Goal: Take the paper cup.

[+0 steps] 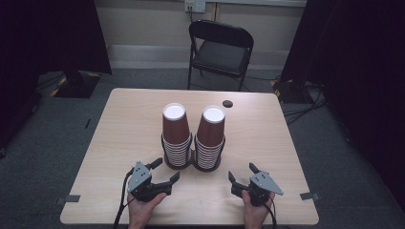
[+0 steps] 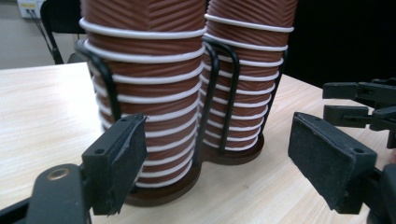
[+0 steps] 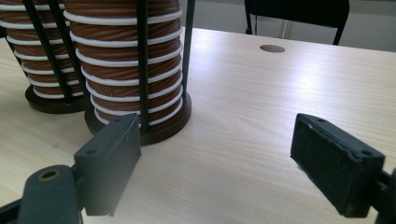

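Note:
Two tall stacks of brown ribbed paper cups with white rims stand side by side mid-table, each in a black wire holder on a dark round base: the left stack [image 1: 175, 136] [image 2: 144, 93] and the right stack [image 1: 210, 138] [image 2: 247, 70] [image 3: 126, 60]. My left gripper [image 1: 167, 170] [image 2: 217, 140] sits just in front of the left stack, angled toward it, jaws open with nothing between the pads. My right gripper [image 1: 241, 171] [image 3: 215, 135] rests near the front edge, to the right of the right stack, open and empty; its jaws also appear in the left gripper view as the other gripper [image 2: 364, 102].
The light wooden table [image 1: 267, 143] has a small dark round hole [image 1: 228, 103] [image 3: 272, 48] near its far edge. A black folding chair [image 1: 219, 47] stands behind the table. Bits of grey tape [image 1: 310, 196] mark the front corners.

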Motion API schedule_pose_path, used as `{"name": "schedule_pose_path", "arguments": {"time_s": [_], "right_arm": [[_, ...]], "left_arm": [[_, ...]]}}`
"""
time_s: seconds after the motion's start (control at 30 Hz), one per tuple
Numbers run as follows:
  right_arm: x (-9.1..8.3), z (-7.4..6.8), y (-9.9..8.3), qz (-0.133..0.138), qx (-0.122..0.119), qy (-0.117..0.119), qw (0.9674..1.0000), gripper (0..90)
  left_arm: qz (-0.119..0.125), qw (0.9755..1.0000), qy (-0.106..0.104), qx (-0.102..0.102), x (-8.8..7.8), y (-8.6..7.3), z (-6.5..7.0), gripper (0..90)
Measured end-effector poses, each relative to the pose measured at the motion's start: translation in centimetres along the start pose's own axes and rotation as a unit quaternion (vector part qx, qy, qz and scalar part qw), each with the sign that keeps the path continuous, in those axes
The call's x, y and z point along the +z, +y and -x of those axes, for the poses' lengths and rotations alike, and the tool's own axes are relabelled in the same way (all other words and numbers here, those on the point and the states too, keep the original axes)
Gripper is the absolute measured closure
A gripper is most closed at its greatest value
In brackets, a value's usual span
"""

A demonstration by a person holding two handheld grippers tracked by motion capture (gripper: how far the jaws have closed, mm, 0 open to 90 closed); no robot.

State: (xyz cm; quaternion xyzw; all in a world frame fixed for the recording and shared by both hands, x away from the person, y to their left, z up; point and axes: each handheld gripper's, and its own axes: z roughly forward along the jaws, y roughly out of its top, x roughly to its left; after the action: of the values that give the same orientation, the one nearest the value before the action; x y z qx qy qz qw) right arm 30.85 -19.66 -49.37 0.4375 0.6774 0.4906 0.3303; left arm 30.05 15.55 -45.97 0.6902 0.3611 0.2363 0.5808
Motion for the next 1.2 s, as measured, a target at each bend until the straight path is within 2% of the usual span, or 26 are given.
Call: {"name": "schedule_pose_path", "arguments": {"time_s": [0.1,0.33,0.47,0.7,0.8,0.87,0.9,1.0,1.2], "right_arm": [[0.1,0.0,0.0,-0.001,-0.002,0.001,1.0,15.4],[0.2,0.0,0.1,-0.006,-0.005,0.007,0.9999,15.4],[0.2,0.0,0.1,-0.008,-0.006,0.01,0.9999,15.4],[0.1,0.1,0.0,-0.002,-0.003,0.013,0.9999,15.4],[-0.1,0.4,-0.1,0.015,0.01,0.028,0.9995,14.9],[-0.2,0.5,-0.1,0.02,0.015,0.03,0.9992,14.9],[-0.4,0.7,-0.2,0.032,0.025,0.034,0.9986,14.9],[-0.5,0.9,-0.3,0.041,0.037,0.034,0.9979,14.8],[-0.5,0.9,-0.3,0.043,0.034,0.034,0.9979,14.8]], "left_arm": [[-0.009,0.9997,-0.021,-0.001,0.4,0.3,0.2,19.3],[-0.007,0.9994,-0.031,0.014,0.7,1.3,0.9,19.1],[-0.002,0.9988,-0.047,0.009,1.0,2.1,1.1,18.5],[-0.006,0.9986,-0.046,0.025,1.5,3.1,1.7,18.7],[-0.01,0.9979,-0.05,0.04,1.8,3.6,2.1,18.7],[-0.01,0.9977,-0.051,0.043,1.9,3.7,2.2,18.7],[-0.013,0.9972,-0.052,0.052,2.2,4.0,2.5,19.0],[-0.012,0.9971,-0.051,0.056,2.4,4.4,2.6,19.0],[-0.002,0.9966,-0.06,0.058,2.9,5.5,2.8,19.3]]}}
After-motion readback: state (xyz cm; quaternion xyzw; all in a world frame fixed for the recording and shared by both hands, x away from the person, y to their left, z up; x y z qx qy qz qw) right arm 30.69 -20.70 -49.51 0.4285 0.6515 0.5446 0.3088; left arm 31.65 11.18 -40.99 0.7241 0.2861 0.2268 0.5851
